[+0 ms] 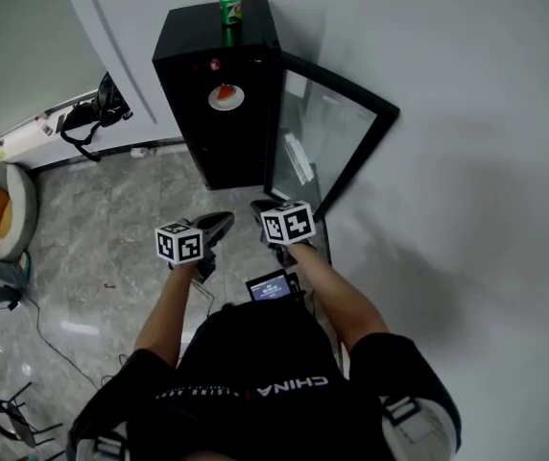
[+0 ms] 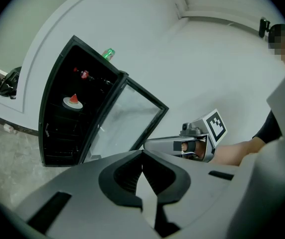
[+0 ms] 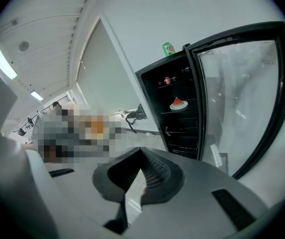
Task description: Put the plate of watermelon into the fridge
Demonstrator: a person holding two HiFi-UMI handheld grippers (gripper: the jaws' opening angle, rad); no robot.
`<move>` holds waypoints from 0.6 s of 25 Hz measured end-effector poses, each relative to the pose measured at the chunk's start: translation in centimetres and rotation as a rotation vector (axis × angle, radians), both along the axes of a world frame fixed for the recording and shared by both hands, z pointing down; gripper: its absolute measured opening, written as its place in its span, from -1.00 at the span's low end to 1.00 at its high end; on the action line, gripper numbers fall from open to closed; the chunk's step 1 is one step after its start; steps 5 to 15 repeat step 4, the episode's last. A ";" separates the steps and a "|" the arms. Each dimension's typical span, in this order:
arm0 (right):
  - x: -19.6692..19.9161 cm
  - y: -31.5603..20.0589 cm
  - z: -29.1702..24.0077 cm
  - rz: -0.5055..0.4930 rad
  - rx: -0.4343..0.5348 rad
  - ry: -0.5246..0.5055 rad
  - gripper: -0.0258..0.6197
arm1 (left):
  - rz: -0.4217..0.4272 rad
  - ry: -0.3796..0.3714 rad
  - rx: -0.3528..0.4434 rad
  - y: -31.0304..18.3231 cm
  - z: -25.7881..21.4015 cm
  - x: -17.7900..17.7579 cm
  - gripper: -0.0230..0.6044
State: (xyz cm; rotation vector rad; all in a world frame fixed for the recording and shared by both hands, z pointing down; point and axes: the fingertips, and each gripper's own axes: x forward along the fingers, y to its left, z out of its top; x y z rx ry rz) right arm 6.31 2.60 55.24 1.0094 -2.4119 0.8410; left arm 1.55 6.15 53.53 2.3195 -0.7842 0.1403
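Grey marbled floor, white walls. The white plate of red watermelon sits on an upper shelf of the black fridge, perhaps near its front edge. The left gripper and right gripper are closed, empty. Slamming the open glass door could jolt it off.
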 end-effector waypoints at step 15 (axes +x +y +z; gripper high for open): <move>0.3 -0.1 0.3 -0.004 -0.004 0.015 -0.87 | 0.000 -0.008 -0.007 -0.3 0.2 0.0 -0.89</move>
